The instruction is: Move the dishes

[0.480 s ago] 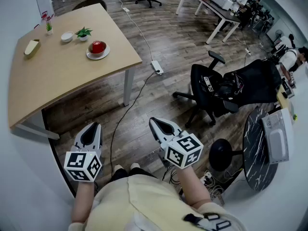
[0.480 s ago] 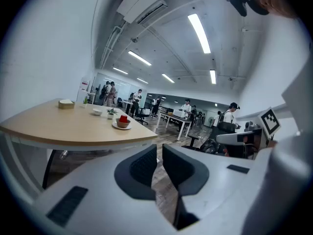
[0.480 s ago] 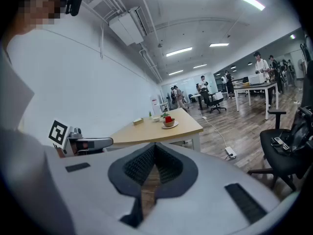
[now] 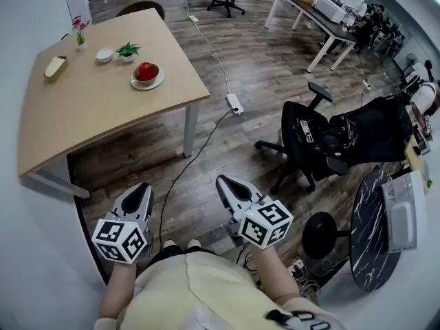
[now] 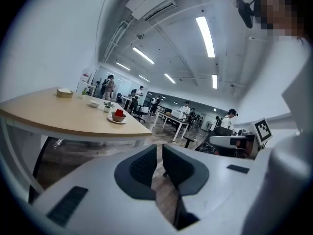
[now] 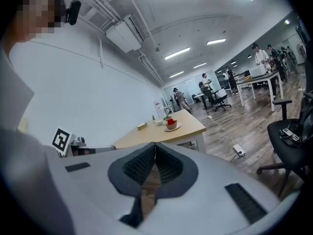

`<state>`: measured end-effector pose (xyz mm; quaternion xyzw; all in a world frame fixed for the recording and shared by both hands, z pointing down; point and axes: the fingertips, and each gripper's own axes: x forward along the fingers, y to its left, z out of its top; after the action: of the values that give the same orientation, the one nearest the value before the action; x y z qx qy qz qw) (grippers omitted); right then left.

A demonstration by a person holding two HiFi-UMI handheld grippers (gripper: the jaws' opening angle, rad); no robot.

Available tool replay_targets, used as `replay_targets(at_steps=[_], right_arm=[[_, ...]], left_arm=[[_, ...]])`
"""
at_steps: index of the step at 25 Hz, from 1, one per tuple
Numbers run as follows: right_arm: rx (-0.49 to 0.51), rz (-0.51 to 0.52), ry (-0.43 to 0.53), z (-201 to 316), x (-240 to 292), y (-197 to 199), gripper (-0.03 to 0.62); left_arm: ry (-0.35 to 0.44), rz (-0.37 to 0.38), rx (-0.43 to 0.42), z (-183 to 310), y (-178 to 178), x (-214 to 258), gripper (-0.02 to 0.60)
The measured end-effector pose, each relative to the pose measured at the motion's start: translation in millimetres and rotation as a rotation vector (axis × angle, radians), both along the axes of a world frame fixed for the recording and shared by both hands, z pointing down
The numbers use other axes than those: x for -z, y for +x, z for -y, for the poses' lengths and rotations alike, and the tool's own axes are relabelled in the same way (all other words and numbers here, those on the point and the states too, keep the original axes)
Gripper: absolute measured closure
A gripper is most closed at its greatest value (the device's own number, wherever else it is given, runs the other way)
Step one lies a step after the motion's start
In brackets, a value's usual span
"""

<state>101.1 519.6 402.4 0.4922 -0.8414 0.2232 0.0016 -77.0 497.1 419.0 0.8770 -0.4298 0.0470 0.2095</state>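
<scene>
Grippers little moved since earlier frame; table drawn slightly nearer. Left gripper (image 4: 137,192) jaws narrow slit apart, empty. Right gripper (image 4: 230,184) clenched, empty. Round white saucer (image 4: 147,85) bearing glossy red cup (image 4: 144,70), far left on pale wooden table (image 4: 89,115).

Head view, all places taken from the table (image 4: 103,115): one, pale wood.

Dishes on the table: four.
- one plate (image 4: 159,82), near its right edge
- one red cup (image 4: 145,71), sitting on that plate
- one white bowl (image 4: 104,55), toward its far side
- one tan dish (image 4: 55,67), by its left edge

Plants on the table: two. One leafy pot (image 4: 128,49) and one thin stem (image 4: 80,38), both at the far side.

Chairs: two. One dark chair (image 4: 141,8) at the table's far end, one black office chair (image 4: 323,143) well to its right.

Power strip (image 4: 235,103): one, on the floor just right of the table.

Grippers: two, nearer than the table: left gripper (image 4: 139,192) and right gripper (image 4: 227,183).
</scene>
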Motion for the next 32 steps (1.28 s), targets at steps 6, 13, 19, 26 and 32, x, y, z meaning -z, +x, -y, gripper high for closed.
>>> replay_targets(at_steps=[6, 13, 19, 26, 32], right_arm=[[0.077, 0.002, 0.004, -1.3, -6.7, -3.5, 0.579], [0.127, 0.003, 0.008, 18.6, -5.2, -9.5, 0.579], [0.142, -0.008, -0.016, 68.3, -15.3, -17.1, 0.579], [0.182, -0.047, -0.012, 145.0, -4.0, -37.2, 0.579], [0.203, -0.084, 0.011, 213.3, 8.4, -54.2, 0.577]], left_arm=[[0.016, -0.001, -0.011, 5.3, 19.1, 1.8, 0.535], [0.001, 0.046, -0.040, 29.5, 22.6, -4.1, 0.535], [0.018, 0.042, -0.046, 90.1, 16.9, -10.7, 0.535], [0.059, 0.116, -0.081, 163.7, 2.1, -7.4, 0.535], [0.056, 0.131, -0.047, 219.4, -22.7, -8.1, 0.534]])
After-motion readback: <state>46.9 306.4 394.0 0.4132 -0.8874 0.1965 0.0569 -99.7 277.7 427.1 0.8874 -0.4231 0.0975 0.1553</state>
